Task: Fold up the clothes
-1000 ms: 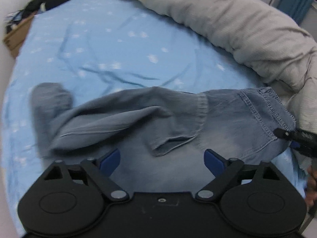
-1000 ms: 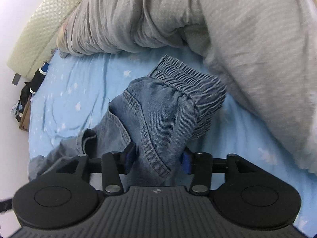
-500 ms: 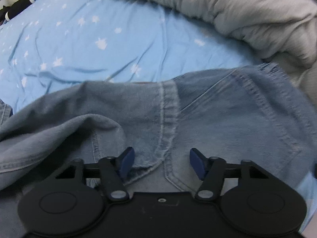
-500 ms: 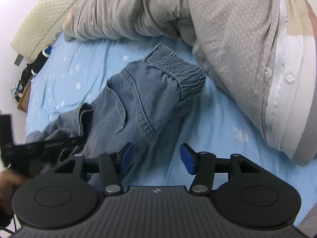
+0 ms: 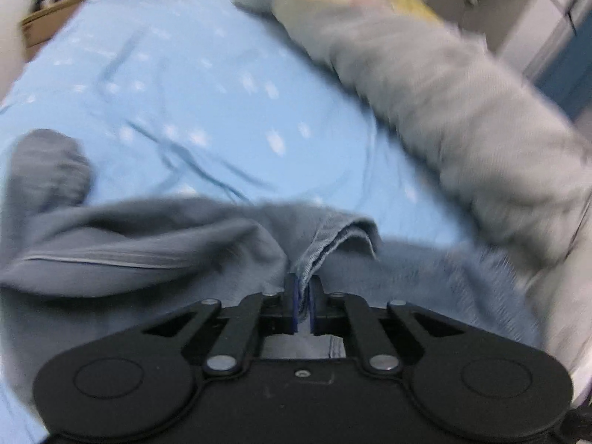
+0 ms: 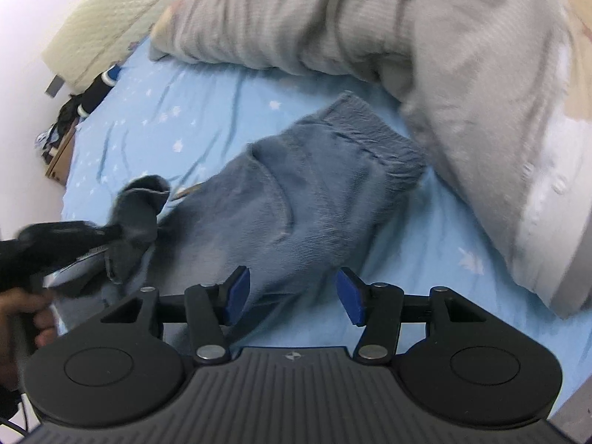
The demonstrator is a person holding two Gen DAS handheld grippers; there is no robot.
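A pair of faded blue jeans (image 6: 296,199) lies crumpled on the blue star-print bedsheet (image 6: 192,118), with its elastic waistband (image 6: 373,140) toward the grey duvet. My left gripper (image 5: 302,301) is shut on a hem fold of the jeans (image 5: 325,236) and lifts it; it also shows in the right wrist view (image 6: 107,233) at the left, holding a bunched piece of denim. My right gripper (image 6: 292,292) is open and empty, just above the near edge of the jeans.
A bulky grey duvet (image 6: 407,37) lies along the right side of the bed, close to the waistband. A cream pillow (image 6: 111,18) sits at the head. Dark clothes and a cardboard box (image 6: 59,155) lie off the bed's far left. The sheet (image 5: 185,92) stretches beyond the jeans.
My left gripper has closed on the jeans' hem fold and lifted it. My right gripper let go of the jeans a second ago and stays open, slightly pulled back.
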